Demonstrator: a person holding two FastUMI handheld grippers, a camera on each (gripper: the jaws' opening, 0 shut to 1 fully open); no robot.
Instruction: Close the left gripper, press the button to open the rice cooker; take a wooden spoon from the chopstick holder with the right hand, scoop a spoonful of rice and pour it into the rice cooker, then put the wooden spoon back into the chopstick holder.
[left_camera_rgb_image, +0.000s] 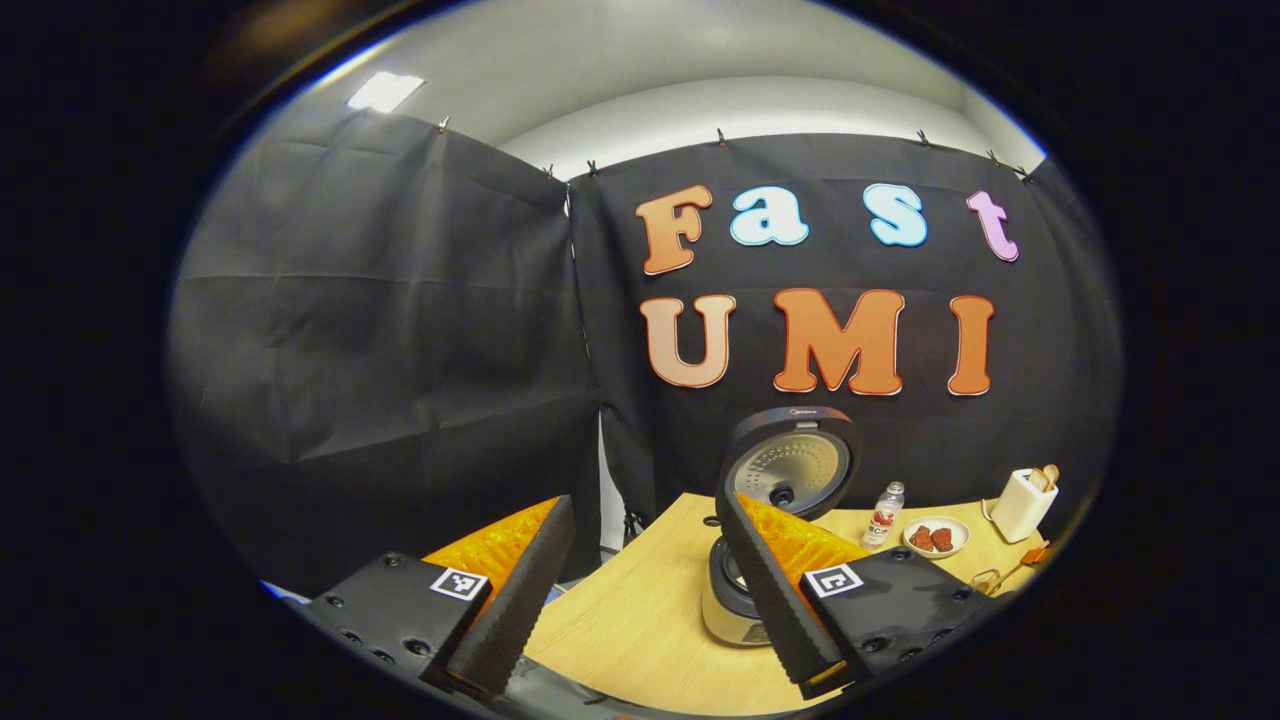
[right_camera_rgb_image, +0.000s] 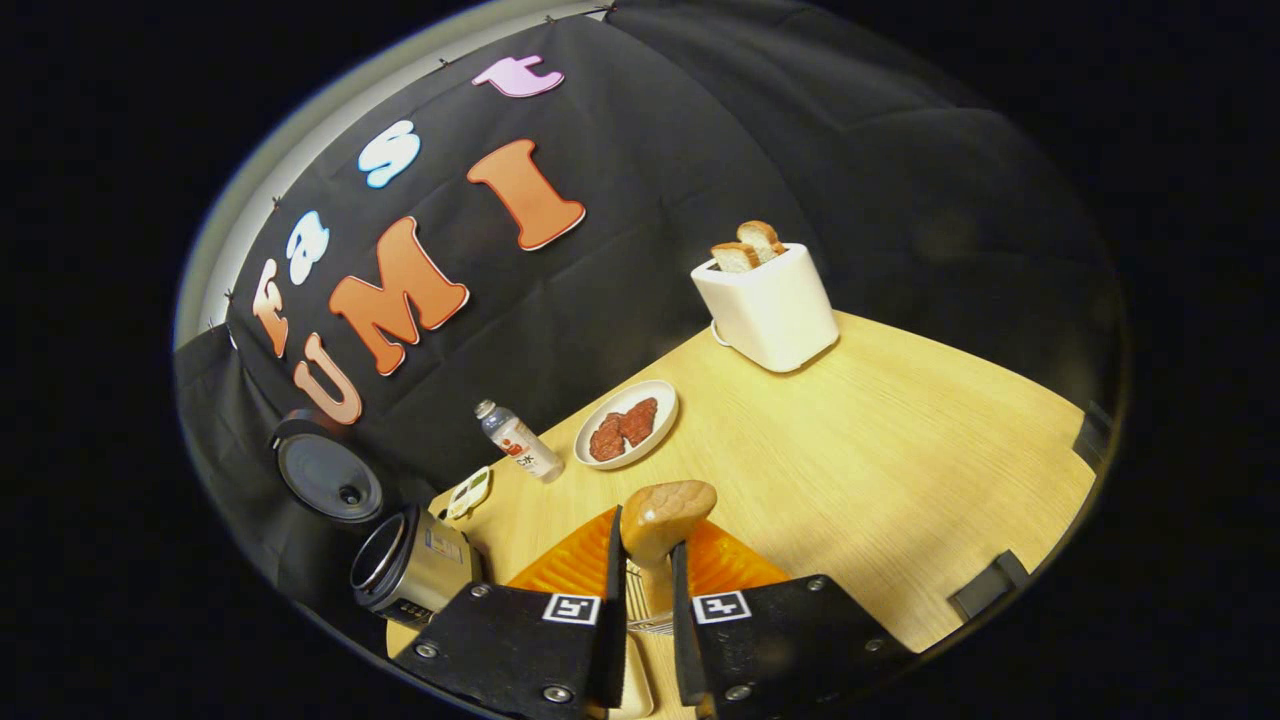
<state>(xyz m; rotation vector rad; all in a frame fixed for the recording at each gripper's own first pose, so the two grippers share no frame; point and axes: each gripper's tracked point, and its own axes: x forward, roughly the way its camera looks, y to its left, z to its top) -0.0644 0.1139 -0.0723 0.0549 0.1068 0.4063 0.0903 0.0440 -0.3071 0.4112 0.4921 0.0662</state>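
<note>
My right gripper (right_camera_rgb_image: 647, 542) is shut on the handle of the wooden spoon (right_camera_rgb_image: 665, 515), whose rounded bowl sticks up just past the fingertips; I see no rice on it. Under the fingers a pale holder (right_camera_rgb_image: 630, 690) and some metal tines show, partly hidden. The rice cooker (right_camera_rgb_image: 410, 565) stands to the left with its round lid (right_camera_rgb_image: 325, 470) raised. In the left gripper view my left gripper (left_camera_rgb_image: 645, 500) is open wide above the table's near edge. The rice cooker (left_camera_rgb_image: 728, 600) stands just beyond its right finger, with the lid (left_camera_rgb_image: 790, 468) up against the wall.
A small bottle (right_camera_rgb_image: 515, 440), a plate (right_camera_rgb_image: 655, 398) with red pieces and a white toaster (right_camera_rgb_image: 770, 305) with bread line the back of the wooden table (right_camera_rgb_image: 880, 450). A small white dish (right_camera_rgb_image: 470, 490) lies by the cooker. The bottle (left_camera_rgb_image: 885, 515) and toaster (left_camera_rgb_image: 1022, 503) stand right of the cooker.
</note>
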